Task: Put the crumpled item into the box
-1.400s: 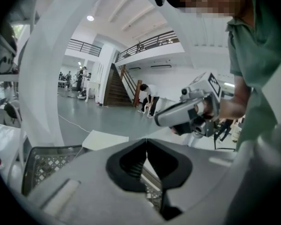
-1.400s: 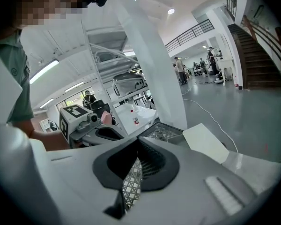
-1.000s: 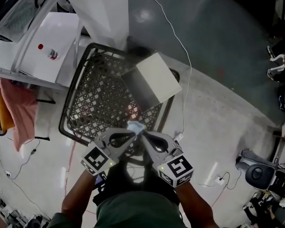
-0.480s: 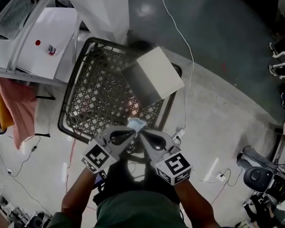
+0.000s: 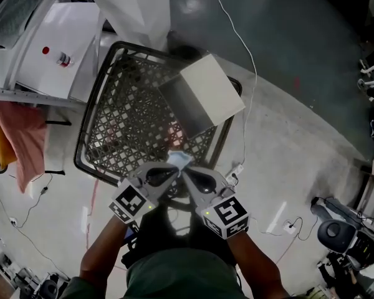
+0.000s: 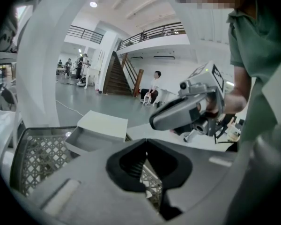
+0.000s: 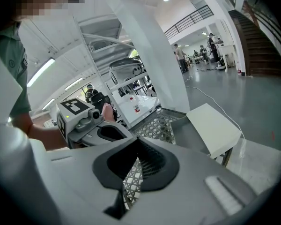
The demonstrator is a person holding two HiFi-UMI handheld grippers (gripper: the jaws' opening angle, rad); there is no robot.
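Note:
A small crumpled pale blue-white item (image 5: 179,160) hangs over the near rim of a black mesh basket (image 5: 110,136). It sits where the tips of my left gripper (image 5: 172,169) and right gripper (image 5: 187,169) meet. Both sets of jaws are closed, pinching it from either side. The item is hidden behind the jaws in both gripper views. An open white box (image 5: 204,100) lies tilted in the basket's far right corner, beyond the grippers. The box (image 6: 101,128) shows ahead in the left gripper view. The box (image 7: 216,126) shows to the right in the right gripper view.
A white pillar (image 5: 132,6) stands beyond the basket, with a white shelf unit (image 5: 57,37) to its left. A pink cloth (image 5: 20,143) hangs at far left. A white cable (image 5: 250,98) runs across the floor to a plug (image 5: 235,174) near the right gripper. Equipment (image 5: 338,228) stands at lower right.
Both grippers have sunk a little together, tips still meeting at the crumpled item. The basket and box have not shifted on the floor.

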